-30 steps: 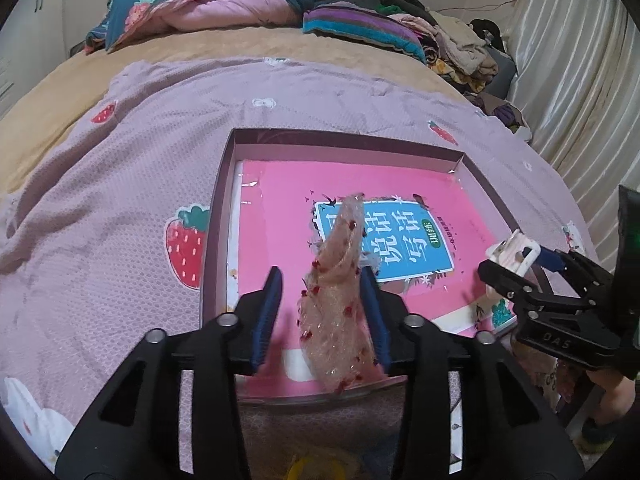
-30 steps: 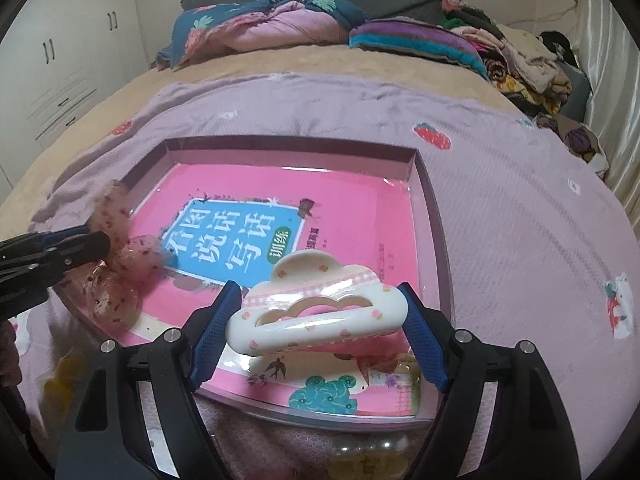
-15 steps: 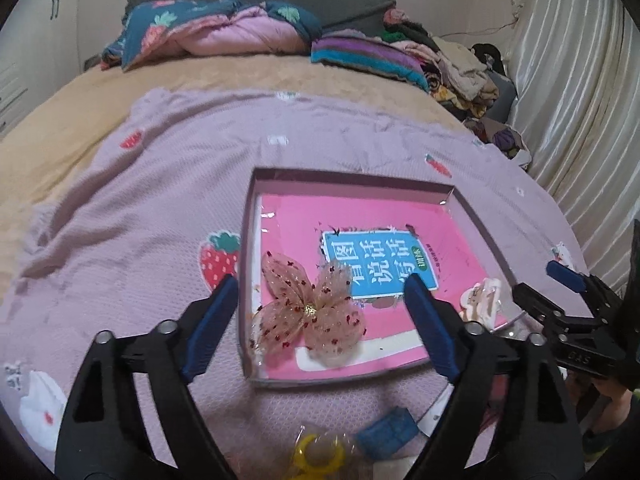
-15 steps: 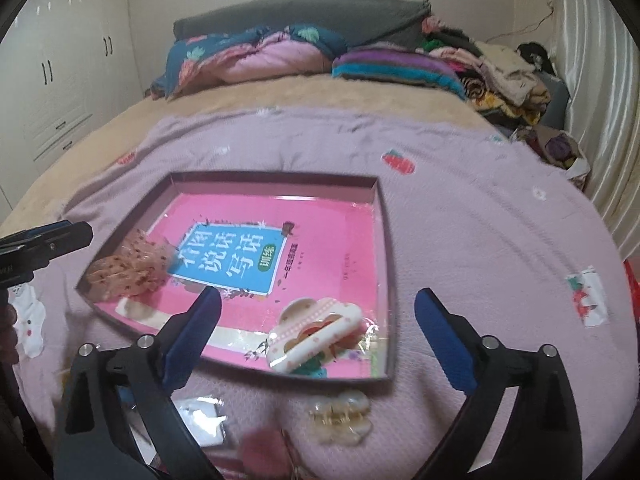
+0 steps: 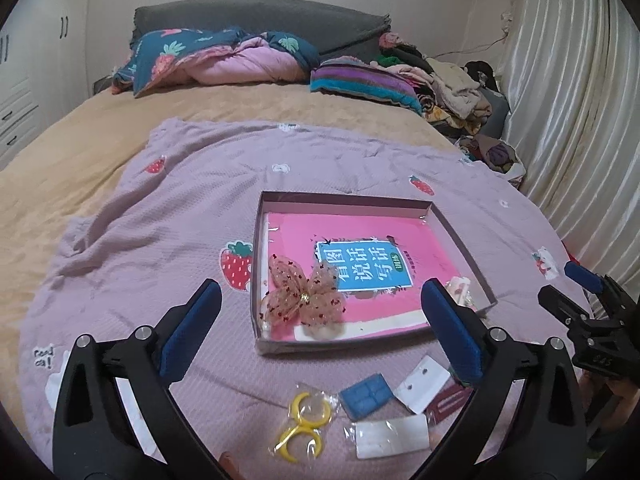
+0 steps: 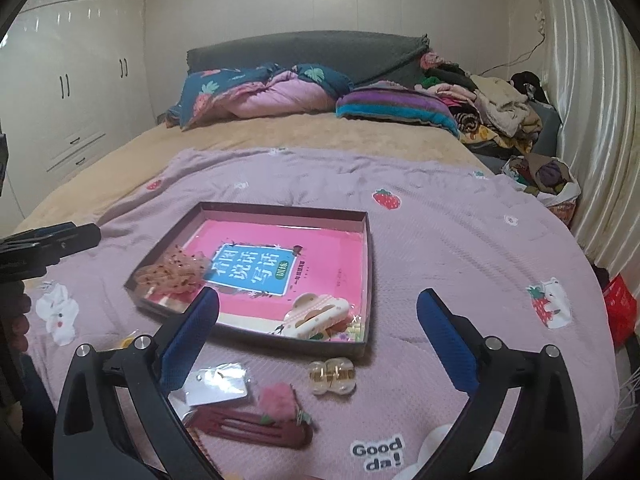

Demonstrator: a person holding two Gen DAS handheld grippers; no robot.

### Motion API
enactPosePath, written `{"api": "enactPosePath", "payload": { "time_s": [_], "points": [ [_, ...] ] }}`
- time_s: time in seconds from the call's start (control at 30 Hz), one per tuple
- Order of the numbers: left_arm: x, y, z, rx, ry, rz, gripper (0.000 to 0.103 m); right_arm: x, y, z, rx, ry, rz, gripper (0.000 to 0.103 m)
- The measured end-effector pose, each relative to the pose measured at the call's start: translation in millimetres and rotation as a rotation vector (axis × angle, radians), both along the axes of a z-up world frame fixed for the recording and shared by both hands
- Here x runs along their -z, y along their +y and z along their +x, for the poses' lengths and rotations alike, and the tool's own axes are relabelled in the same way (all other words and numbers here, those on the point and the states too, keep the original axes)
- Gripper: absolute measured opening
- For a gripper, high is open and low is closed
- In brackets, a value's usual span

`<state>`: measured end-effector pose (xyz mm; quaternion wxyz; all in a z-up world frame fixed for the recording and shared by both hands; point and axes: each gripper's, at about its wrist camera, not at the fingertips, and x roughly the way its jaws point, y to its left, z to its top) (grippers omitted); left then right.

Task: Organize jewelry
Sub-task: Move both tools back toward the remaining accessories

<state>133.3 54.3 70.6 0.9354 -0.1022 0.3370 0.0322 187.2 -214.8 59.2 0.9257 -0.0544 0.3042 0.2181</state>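
Note:
A shallow dark tray lined with a pink book cover lies on the lilac strawberry blanket. A sheer pink bow with red dots rests in its near left corner, and a cream cloud-shaped claw clip lies in its near right corner. My left gripper hovers above and in front of the bow. Its jaws are opening and hold nothing. My right gripper stands open and empty above the claw clip. Loose pieces lie before the tray: yellow rings in a bag, a blue card, a dark red hair clip and a small clear clip.
Folded quilts and a heap of clothes fill the head of the bed. Curtains hang at the right and a white wardrobe stands at the left. A bag of clothes sits by the bed's right edge.
Both grippers let go and opened: the bow and the claw clip now lie in the tray. Both grippers rose and pulled back, bringing the loose items in front of the tray into view.

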Motion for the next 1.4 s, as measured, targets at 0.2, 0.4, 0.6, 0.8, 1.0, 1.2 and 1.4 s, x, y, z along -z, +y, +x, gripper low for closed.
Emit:
{"api": "enactPosePath", "payload": {
  "time_s": [0.2, 0.4, 0.6, 0.8, 1.0, 1.2, 1.4],
  "points": [
    [-7, -6, -17, 0.000, -0.015, 0.008, 0.093, -8, -7, -21, -0.008, -0.016, 0.011, 0.099],
    [-10, -7, -35, -0.008, -0.030, 0.001, 0.093, -11, -12, -41, -0.019, -0.022, 0.013, 0.099],
    [-7, -7, -50, -0.016, -0.023, 0.006, 0.093, -8, -9, -57, -0.046, -0.024, -0.007, 0.099],
    [4, -4, -63, -0.032, 0.005, 0.020, 0.093, -3, -6, -72, -0.077, -0.016, -0.016, 0.099],
    [16, -4, -74, -0.040, 0.035, 0.032, 0.093, 3, -1, -84, -0.107, -0.004, -0.035, 0.099],
    [29, -2, -80, -0.044, 0.065, 0.040, 0.093, 17, 5, -92, -0.136, 0.028, -0.056, 0.099],
    [42, -4, -83, -0.039, 0.096, 0.047, 0.093, 37, 13, -96, -0.155, 0.077, -0.074, 0.099]
  ]
}}
